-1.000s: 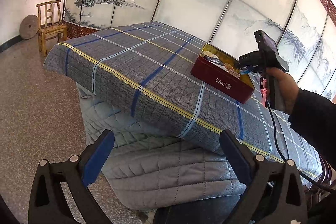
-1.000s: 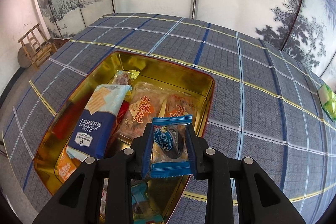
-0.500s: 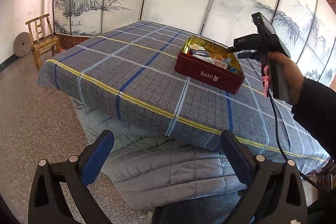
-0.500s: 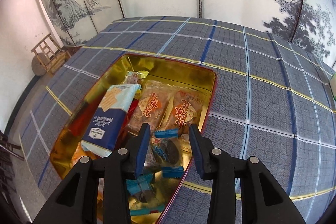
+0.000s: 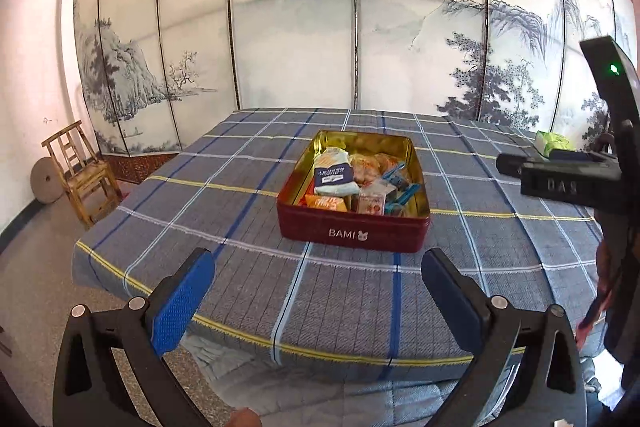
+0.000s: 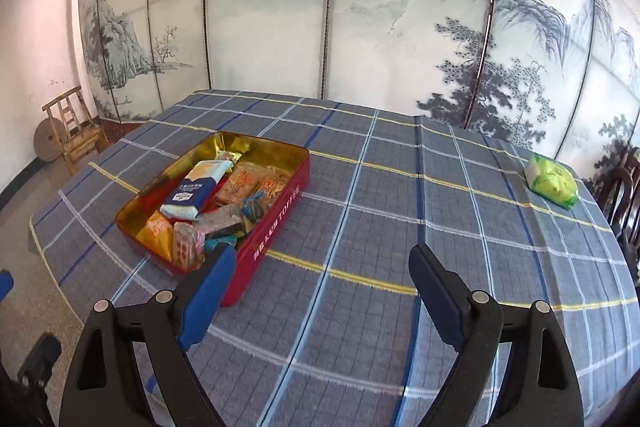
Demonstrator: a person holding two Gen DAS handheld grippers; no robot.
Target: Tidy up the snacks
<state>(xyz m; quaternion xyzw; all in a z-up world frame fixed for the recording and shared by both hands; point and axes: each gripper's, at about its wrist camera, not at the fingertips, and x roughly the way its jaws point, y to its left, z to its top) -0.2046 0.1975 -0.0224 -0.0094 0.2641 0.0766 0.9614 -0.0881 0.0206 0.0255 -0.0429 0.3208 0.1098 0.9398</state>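
A red tin (image 5: 352, 233) marked BAMI sits open on a table covered by a grey-blue plaid cloth (image 5: 224, 211), its gold inside packed with wrapped snacks. In the left wrist view the tin lies near the middle of the table, a little past the near edge. A blue-and-white cracker pack (image 6: 198, 189) lies along the tin's left half, orange-printed packets (image 6: 256, 183) sit to its right, and an orange pouch (image 6: 158, 231) and a pink-patterned wrapper (image 6: 186, 247) fill the near corner, with blue-ended wrappers (image 5: 400, 193) against the right wall.

The left gripper (image 5: 318, 293) hangs over the near table edge, its blue-padded fingers spread wide with nothing between them. The right gripper (image 6: 320, 287) is likewise released and bare, hovering above the cloth just right of the tin; its left finger overlaps the tin's near corner in the picture.

A green snack bag (image 6: 554, 181) lies alone near the far right edge of the table, well apart from the tin. A wooden chair (image 5: 82, 173) stands at far left beside a round stone disc (image 5: 46, 179), before a painted landscape screen (image 5: 292, 39).
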